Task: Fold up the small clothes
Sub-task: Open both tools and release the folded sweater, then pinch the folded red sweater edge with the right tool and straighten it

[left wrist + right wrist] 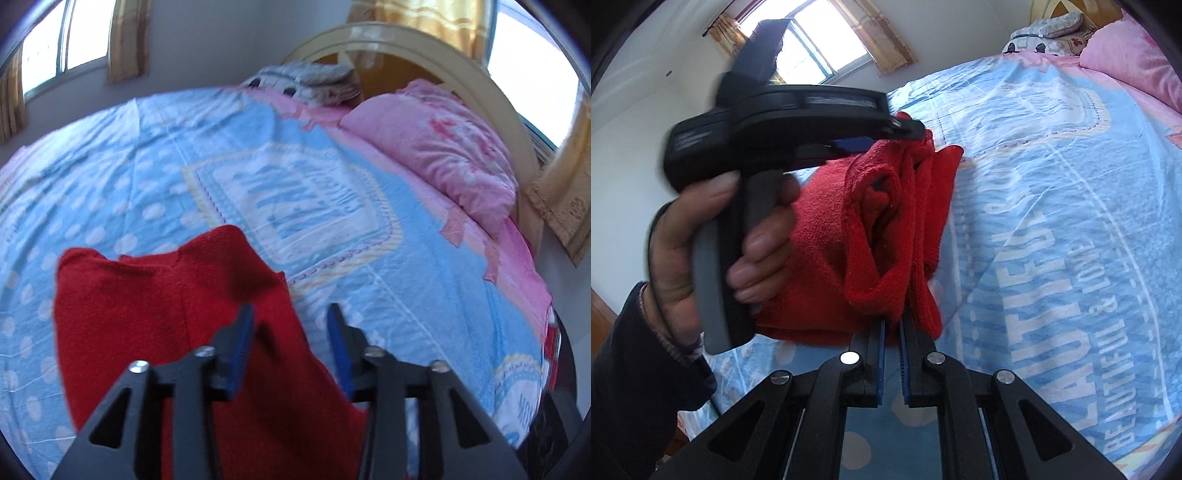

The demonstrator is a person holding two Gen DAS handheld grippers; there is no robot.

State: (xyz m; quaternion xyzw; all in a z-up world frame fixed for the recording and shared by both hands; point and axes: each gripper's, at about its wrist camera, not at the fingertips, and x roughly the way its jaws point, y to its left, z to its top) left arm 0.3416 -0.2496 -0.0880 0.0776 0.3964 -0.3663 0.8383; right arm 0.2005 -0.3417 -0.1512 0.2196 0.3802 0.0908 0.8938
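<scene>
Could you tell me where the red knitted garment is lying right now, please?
The red knitted garment lies on the blue printed bedsheet, at the lower left of the left wrist view under the open left claw; the right claw pinches its near edge.

- A light blue printed bedsheet with white dots (155,155) is covering the bed.
- A pink crumpled pillow (443,147) is lying near the curved wooden headboard (461,62).
- A grey folded cloth (310,79) is resting beside it.

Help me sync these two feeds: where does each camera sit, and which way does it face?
Left wrist: on the left tongs, looking down over the red garment toward the pink pillow; only open tongs show.
Right wrist: on the right tongs, shut on the garment, facing the hand holding the left tongs.
Shared: garment, bedspread, pillow.
</scene>
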